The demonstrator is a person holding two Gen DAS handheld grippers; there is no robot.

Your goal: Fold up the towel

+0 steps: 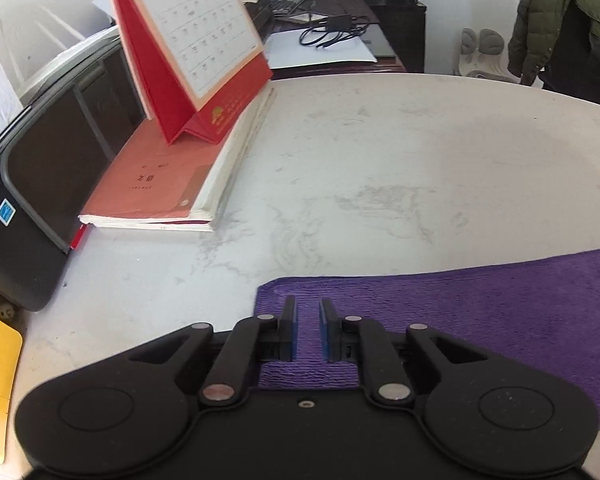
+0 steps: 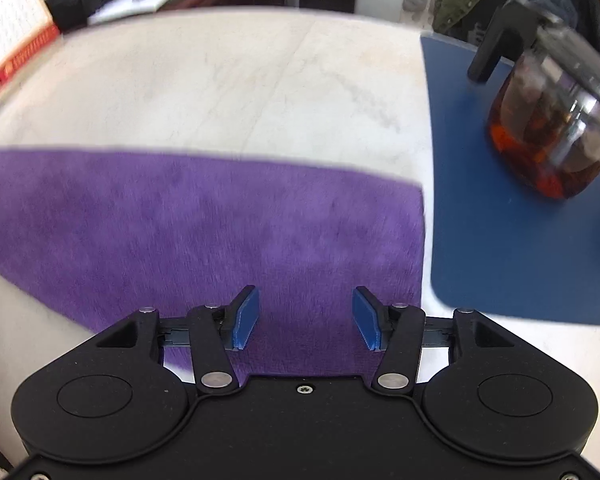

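White marbled table (image 1: 380, 152) in an office carries the purple towel (image 2: 204, 232), spread flat along the near edge. Left claw (image 1: 308, 330): gap narrow, nothing visibly pinched, poised over the towel's left end near its corner, apparently lined up to take that edge. Right claw (image 2: 306, 322): spread wide, empty, above the towel just inside its right edge. The two at opposite ends suggest a lift-and-fold along the length. Outward left: red book (image 1: 156, 192) with desk calendar (image 1: 196, 40) standing on it, clear of the cloth. Outward right: blue mat (image 2: 512, 248) just beside the towel, bearing a glass teapot (image 2: 552, 128) of dark tea, a spill risk.
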